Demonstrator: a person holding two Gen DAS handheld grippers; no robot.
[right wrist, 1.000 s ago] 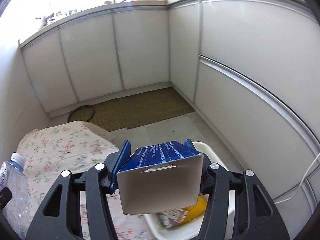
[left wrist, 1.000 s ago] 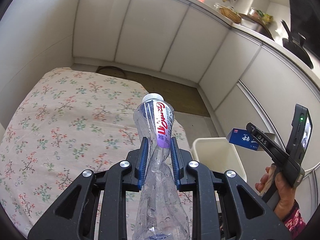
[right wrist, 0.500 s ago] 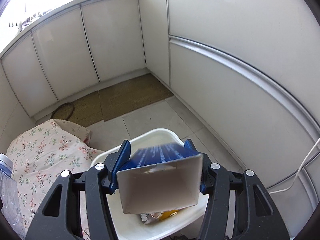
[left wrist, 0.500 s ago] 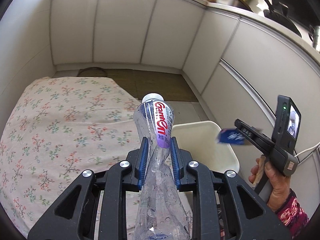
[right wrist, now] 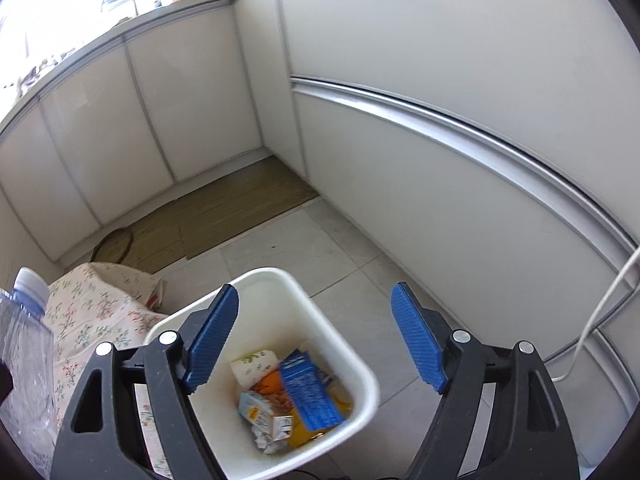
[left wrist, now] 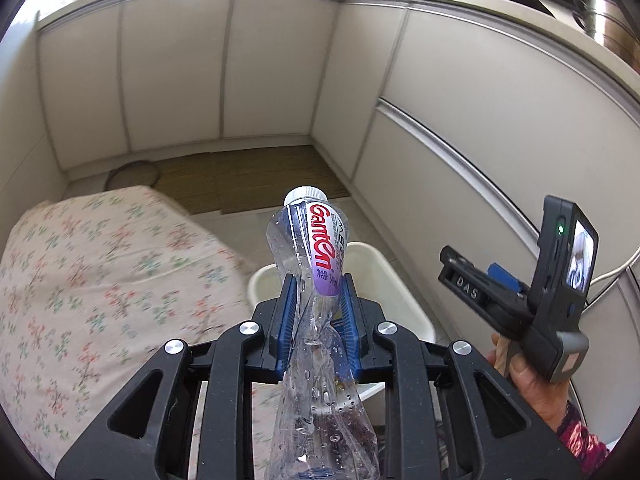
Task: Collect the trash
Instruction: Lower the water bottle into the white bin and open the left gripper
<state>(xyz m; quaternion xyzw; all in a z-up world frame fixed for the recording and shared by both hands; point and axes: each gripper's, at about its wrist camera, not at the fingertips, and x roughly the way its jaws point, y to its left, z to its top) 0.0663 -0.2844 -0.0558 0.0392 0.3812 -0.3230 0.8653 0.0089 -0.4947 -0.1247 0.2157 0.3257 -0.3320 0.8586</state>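
My left gripper is shut on a crushed clear plastic bottle with a red and purple label and a white cap, held upright over the table's edge near the white trash bin. My right gripper is open and empty, directly above the bin. The blue carton lies inside the bin among other trash: a paper roll, an orange item and small boxes. The bottle also shows at the left edge of the right wrist view. The right gripper shows in the left wrist view.
The floral tablecloth covers the table left of the bin. White cabinets run along the back and right. A woven mat lies on the tiled floor. A white cable hangs at the right.
My right gripper opened and let go of the blue carton, which dropped into the bin. My left gripper carried the bottle to the right, toward the bin.
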